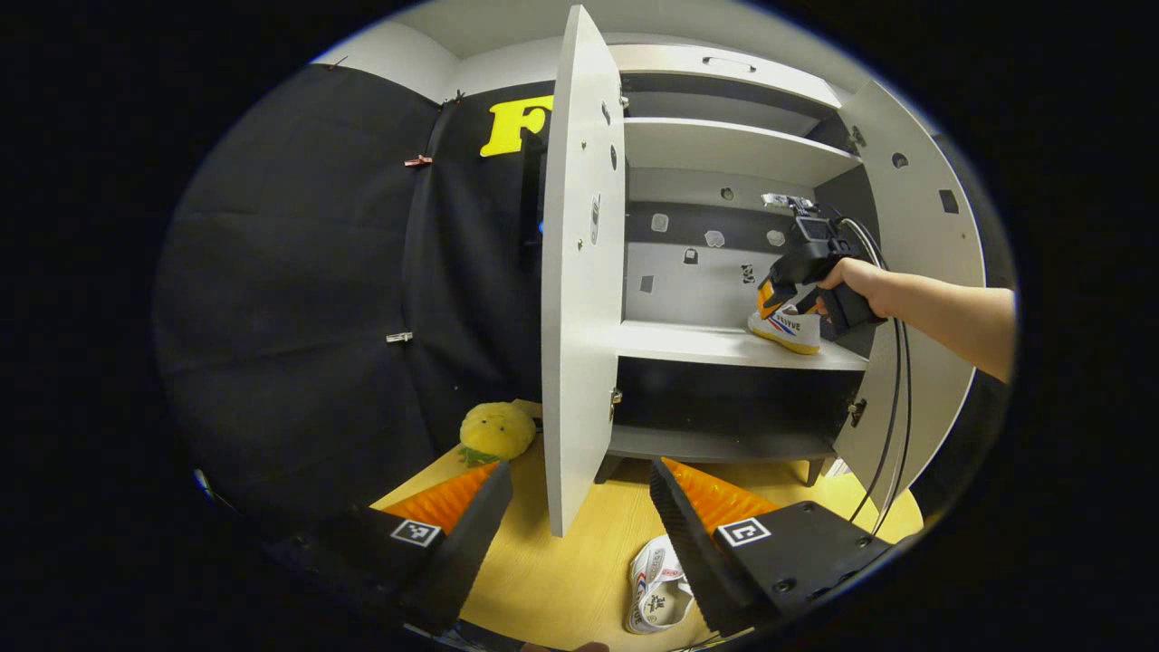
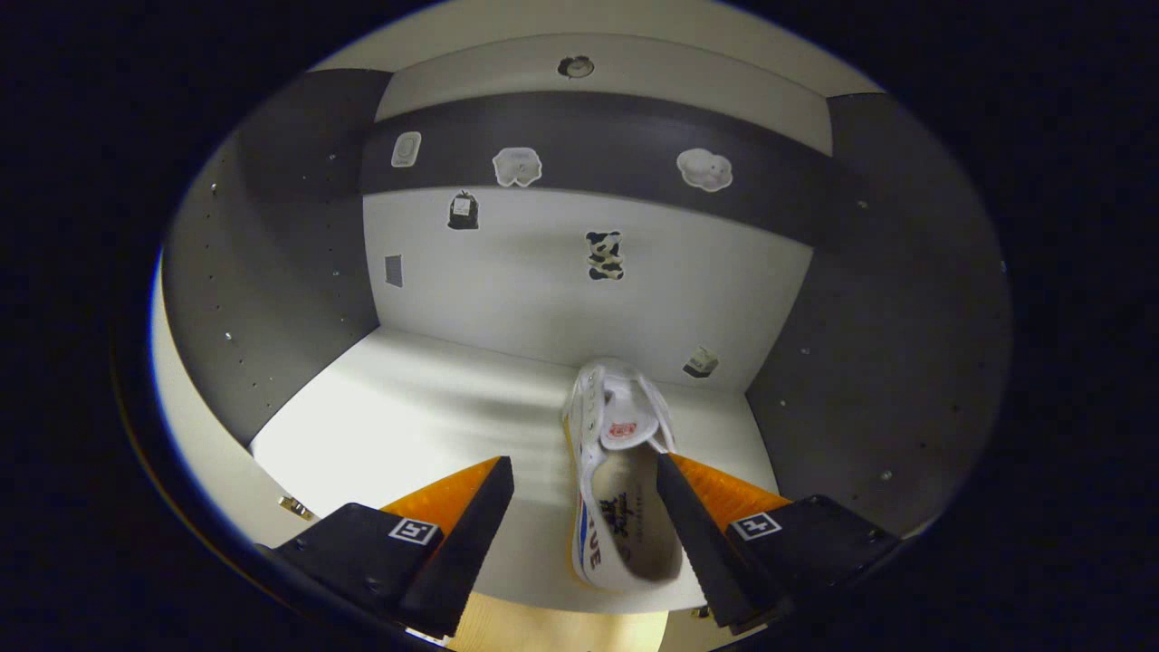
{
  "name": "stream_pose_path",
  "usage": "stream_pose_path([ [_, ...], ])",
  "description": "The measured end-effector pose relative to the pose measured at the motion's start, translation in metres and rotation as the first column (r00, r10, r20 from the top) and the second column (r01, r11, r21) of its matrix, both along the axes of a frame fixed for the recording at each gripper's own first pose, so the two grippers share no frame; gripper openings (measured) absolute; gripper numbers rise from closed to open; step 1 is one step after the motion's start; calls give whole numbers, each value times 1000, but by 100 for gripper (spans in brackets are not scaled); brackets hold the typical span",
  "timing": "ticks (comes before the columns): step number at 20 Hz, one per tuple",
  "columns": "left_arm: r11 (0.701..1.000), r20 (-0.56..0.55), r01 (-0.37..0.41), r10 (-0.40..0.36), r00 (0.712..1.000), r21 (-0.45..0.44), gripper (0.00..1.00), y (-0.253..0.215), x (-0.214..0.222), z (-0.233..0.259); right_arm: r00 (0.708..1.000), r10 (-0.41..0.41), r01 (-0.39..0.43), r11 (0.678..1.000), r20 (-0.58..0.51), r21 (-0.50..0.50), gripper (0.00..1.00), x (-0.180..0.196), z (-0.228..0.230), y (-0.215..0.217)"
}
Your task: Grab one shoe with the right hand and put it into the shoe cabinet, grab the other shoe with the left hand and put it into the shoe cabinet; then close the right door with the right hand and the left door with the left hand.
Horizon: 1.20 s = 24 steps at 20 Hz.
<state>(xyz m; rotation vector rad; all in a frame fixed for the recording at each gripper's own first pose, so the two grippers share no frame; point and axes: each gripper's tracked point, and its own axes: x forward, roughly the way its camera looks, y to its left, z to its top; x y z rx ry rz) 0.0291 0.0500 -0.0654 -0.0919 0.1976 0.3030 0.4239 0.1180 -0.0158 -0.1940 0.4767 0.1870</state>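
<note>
In the right gripper view a white shoe [image 2: 620, 516] with red and blue stripes lies on the cabinet's middle shelf [image 2: 407, 407], toe toward the back wall. My right gripper [image 2: 584, 460] is open around its heel end; one finger is at the shoe's opening and the other stands apart from it. In the left gripper view that shoe [image 1: 786, 328] sits at the shelf's right end with the right gripper [image 1: 777, 303] and a hand on it. The second white shoe [image 1: 656, 589] lies on the wooden floor, below my open left gripper [image 1: 579, 471].
Both doors of the shoe cabinet are open: the left door [image 1: 579, 272] stands edge-on in front of my left gripper, and the right door [image 1: 914, 272] swings out behind the arm. A yellow plush toy [image 1: 495, 430] sits on the floor by the left door.
</note>
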Motion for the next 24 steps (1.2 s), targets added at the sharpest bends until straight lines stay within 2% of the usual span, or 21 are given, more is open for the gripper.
stream_pose_path([
  [4,995,-66,85,-81,994,61,95,1,-3,-36,994,5,-10,999,107,53,98,-63,33,-4],
  [6,991,-84,132,-130,988,13,95,-5,-6,-52,987,28,-36,998,159,49,98,-98,37,-6],
  [8,979,-83,200,-204,976,-47,95,-18,-7,-65,985,39,-44,999,167,21,98,-131,22,-15],
  [10,960,-107,263,-272,956,-93,95,-28,-7,-88,986,30,-39,998,164,52,98,-169,3,-20],
  [14,917,-219,314,-369,903,-246,95,-46,-17,-150,990,14,-30,994,144,106,98,-244,-48,-31],
  [19,866,-357,398,-490,795,-302,96,-66,-10,-219,999,-47,46,997,15,66,98,-338,-133,-68],
  [22,849,-401,430,-525,751,-305,95,-77,8,-248,989,-111,121,988,-95,98,99,-387,-176,-89],
  [24,840,-424,457,-542,726,-291,95,-86,24,-263,978,-175,186,978,-117,96,99,-406,-191,-108],
])
